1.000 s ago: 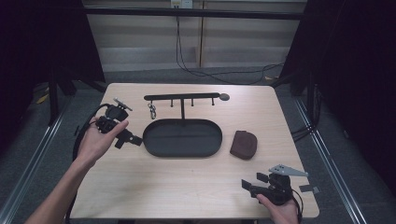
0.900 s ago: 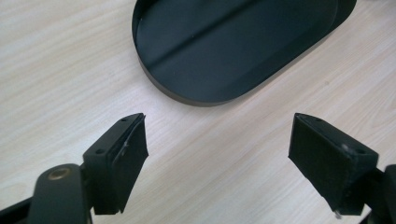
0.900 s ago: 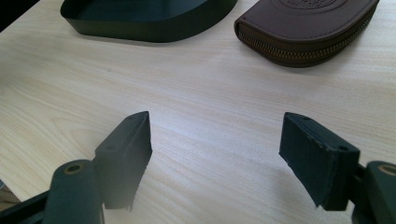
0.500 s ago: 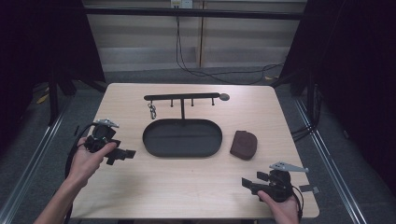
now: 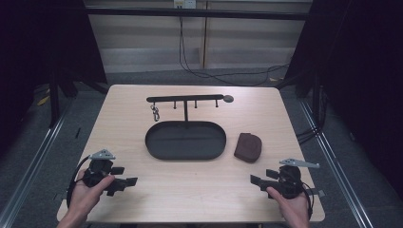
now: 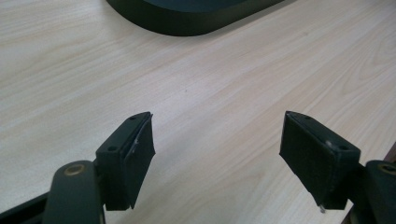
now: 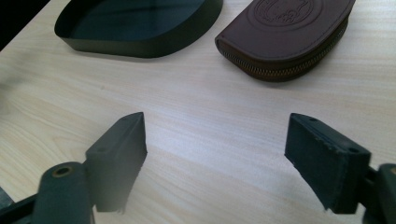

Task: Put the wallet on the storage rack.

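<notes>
A black oval tray (image 5: 151, 142) lies mid-table, and behind it stands a black hook rack (image 5: 185, 99) with a small key ring (image 5: 155, 113) hanging near its left end. To the right of the tray lies a brown zipped pouch (image 5: 248, 147). My left gripper (image 5: 124, 176) is low over the front left of the table and is open. Its jaws have just been closing a little, with nothing between them (image 6: 217, 140). My right gripper (image 5: 260, 176) is at the front right and is open. Its jaws have just been opening, over bare wood (image 7: 215, 140) short of the pouch (image 7: 285, 32).
The tray's rim (image 6: 187, 23) lies ahead of the left gripper, and the tray (image 7: 140, 46) sits ahead-left of the right one. The table's front edge runs close behind both hands. Dark floor and metal rails surround the table.
The left hand has drawn back from beside the rack's left end to the front left corner and has sunk toward the tabletop. The right hand has stayed put.
</notes>
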Motion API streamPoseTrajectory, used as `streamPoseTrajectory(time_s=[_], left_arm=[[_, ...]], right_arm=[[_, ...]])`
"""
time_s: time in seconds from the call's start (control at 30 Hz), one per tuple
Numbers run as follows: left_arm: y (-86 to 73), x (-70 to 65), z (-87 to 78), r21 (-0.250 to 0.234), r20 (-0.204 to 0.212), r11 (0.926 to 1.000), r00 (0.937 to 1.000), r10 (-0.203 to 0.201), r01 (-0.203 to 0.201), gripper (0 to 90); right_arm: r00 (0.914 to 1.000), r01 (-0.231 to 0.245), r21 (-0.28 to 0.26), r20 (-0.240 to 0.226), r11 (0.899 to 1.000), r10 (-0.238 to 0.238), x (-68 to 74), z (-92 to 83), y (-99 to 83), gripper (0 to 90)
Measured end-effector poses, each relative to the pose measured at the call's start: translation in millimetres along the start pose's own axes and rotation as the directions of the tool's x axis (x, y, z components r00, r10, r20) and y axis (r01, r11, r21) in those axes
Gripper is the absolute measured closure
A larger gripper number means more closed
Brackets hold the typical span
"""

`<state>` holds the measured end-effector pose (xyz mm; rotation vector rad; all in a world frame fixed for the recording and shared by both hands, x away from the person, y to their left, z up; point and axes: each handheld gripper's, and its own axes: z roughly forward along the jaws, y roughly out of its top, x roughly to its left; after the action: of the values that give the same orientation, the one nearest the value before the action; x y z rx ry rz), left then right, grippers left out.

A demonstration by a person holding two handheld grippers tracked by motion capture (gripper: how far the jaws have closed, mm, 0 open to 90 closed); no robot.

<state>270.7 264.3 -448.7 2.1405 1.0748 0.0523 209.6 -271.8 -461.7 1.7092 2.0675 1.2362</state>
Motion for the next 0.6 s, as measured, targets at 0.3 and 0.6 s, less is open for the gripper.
streamPoseTrajectory(time_s=[0.3,0.6], left_arm=[[-31.5,-5.1,-4.7,-0.065,-0.030,0.9979,0.9995,-0.002,0.000,22.0],[-48.7,-8.5,-9.9,-0.079,-0.018,0.9968,0.9998,0.006,-0.007,22.0]], right_arm=[[0.9995,0.032,0.053,-0.003,0.998,-0.031,2.1,1.2,12.8,24.2],[0.9978,0.065,0.059,0.012,0.996,-0.066,10.5,10.4,35.9,27.2]])
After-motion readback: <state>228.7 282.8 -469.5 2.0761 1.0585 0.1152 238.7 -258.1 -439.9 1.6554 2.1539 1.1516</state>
